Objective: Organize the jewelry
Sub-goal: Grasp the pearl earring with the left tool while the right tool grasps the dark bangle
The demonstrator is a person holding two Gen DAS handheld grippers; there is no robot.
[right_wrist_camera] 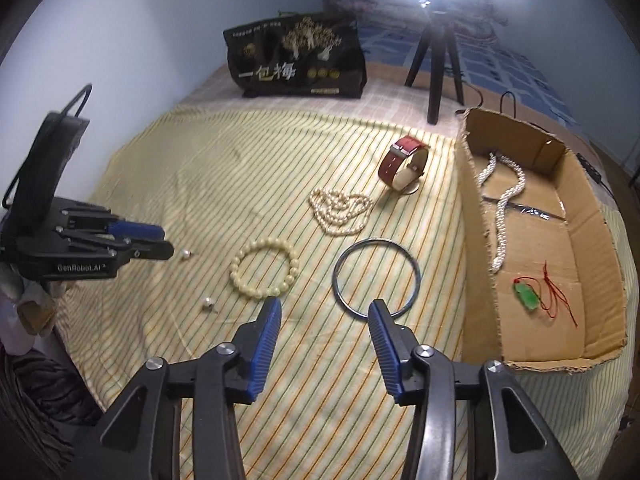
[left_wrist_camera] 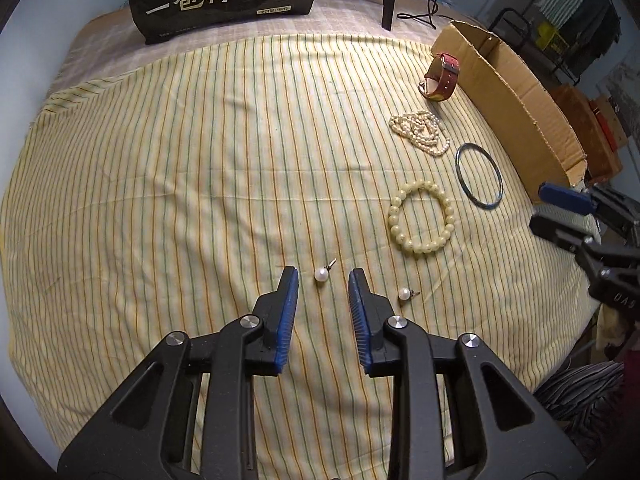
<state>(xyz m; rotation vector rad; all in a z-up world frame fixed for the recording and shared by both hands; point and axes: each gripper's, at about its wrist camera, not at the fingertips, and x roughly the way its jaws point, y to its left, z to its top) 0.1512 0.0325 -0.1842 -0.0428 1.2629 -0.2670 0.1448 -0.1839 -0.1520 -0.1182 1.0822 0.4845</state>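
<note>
Cardboard makes the open box (right_wrist_camera: 592, 240), the largest thing here, which lies to the right of the right claw (right_wrist_camera: 323, 312) and already holds a twisted white rope necklace (right_wrist_camera: 505, 204) and a green pendant (right_wrist_camera: 527, 297) on red cord; it looks light and easy to push, so pieces should be lowered into it gently. Next in size is the red leather watch (right_wrist_camera: 404, 162), far ahead of the right claw and standing on its strap; I judge it soft enough to squeeze across the band. The thin metal bangle (right_wrist_camera: 376, 276) lies just in front of the right claw, with its near edge at the right finger; it is stiff, smooth and probably slippery, so the rim should be pinched across the wire. The right claw is half open and holds nothing. The cream bead bracelet (right_wrist_camera: 265, 268) lies ahead and to the left of it, and the loose pearl necklace (right_wrist_camera: 340, 210) beyond; both are limp and would hang down, so a bunch of beads is the better place to grip. The smallest things are two pearl earrings. One earring (left_wrist_camera: 321, 274) lies on the striped cloth (left_wrist_camera: 160, 200) just ahead of the narrow, empty left claw (left_wrist_camera: 323, 278), in line with the gap between its tips; the other earring (left_wrist_camera: 405, 294) is just right of it. They are tiny, round and likely to roll, so I would close on the pearl itself.
</note>
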